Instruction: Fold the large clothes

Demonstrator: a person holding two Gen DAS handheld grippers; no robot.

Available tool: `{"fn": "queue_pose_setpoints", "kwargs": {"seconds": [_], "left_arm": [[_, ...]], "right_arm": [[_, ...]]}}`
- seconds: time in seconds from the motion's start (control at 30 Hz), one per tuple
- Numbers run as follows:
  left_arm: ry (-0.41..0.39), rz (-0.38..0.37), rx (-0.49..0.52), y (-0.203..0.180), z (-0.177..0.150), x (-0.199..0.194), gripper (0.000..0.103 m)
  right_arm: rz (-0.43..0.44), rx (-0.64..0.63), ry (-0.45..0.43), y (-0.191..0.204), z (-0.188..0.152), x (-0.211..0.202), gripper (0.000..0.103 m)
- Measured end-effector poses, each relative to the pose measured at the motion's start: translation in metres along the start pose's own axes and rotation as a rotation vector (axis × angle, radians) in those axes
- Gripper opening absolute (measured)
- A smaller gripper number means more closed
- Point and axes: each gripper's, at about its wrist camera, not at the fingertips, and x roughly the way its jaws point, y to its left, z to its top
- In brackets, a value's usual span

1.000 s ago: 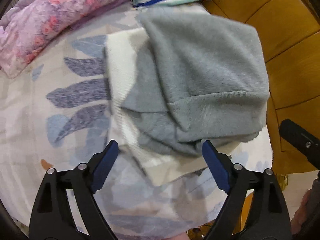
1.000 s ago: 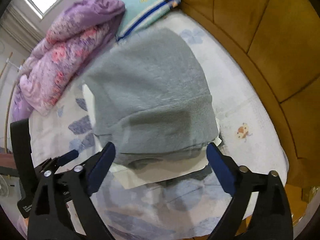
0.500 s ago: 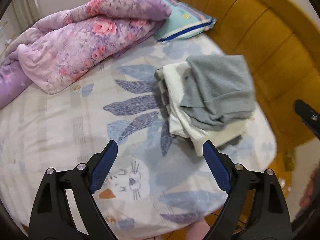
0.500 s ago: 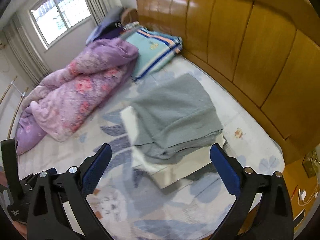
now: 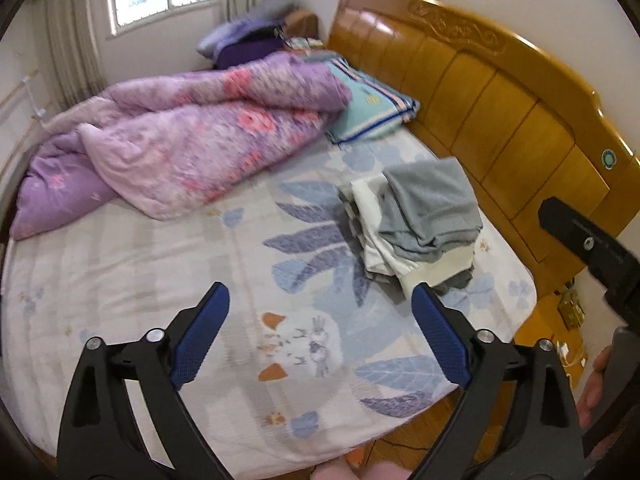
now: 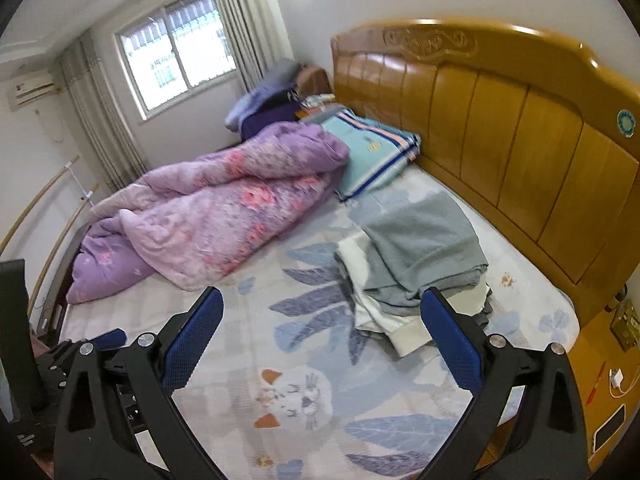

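- My left gripper [image 5: 320, 312] hangs over the printed bedsheet [image 5: 168, 264], blue-padded fingers [image 5: 200, 332] spread wide and holding nothing.
- My right gripper [image 6: 320, 320] is likewise released above the sheet, its jaws apart and bare.
- The folded grey sweater [image 5: 432, 208] tops a stack of folded clothes [image 5: 400, 256] near the wooden headboard [image 5: 500, 92], on the bed's right side; cream [image 5: 372, 216] and darker layers show beneath it.
- From the right wrist view the same grey sweater [image 6: 424, 248] lies just beyond my right finger, well clear of both grippers.
- A crumpled purple floral quilt [image 5: 192, 144] fills the far left of the bed, touching a teal striped pillow [image 5: 372, 100] by the headboard.
- A curtained window [image 6: 180, 56] lights the room behind.
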Motion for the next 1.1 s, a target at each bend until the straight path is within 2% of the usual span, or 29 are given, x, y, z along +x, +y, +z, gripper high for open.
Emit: {"fn": "queue_pose_setpoints", "kwargs": {"seconds": [0.2,0.33,0.4,0.63,0.73,0.93,1.1], "left_arm": [[-0.049,-0.015,-0.029,0.013,-0.026,-0.071,0.094],[-0.092,0.032,0.005,0.024,-0.043,-0.104,0.094],[-0.102,0.023,0.006,0.035,-0.051,-0.115,0.094],[-0.137,0.006,0.076,0.088,-0.070,-0.121,0.094],[-0.106,-0.004,0.106,0.118,-0.071,-0.115,0.094],[-0.106,-0.006,0.198,0.168,-0.074,-0.107,0.095],[-0.098,-0.089,0.211,0.193,-0.077,-0.105,0.095]], "right_arm": [[-0.039,-0.021,-0.046,0.026,-0.019,-0.046,0.095],[-0.080,-0.047,-0.064,0.049,-0.036,-0.069,0.095],[-0.088,-0.053,-0.063,0.063,-0.044,-0.076,0.095],[-0.159,-0.018,-0.084,0.118,-0.073,-0.085,0.095],[-0.204,0.014,-0.077,0.149,-0.086,-0.083,0.095],[-0.265,0.078,-0.078,0.192,-0.096,-0.084,0.095],[-0.337,0.068,-0.096,0.226,-0.104,-0.083,0.095]]}}
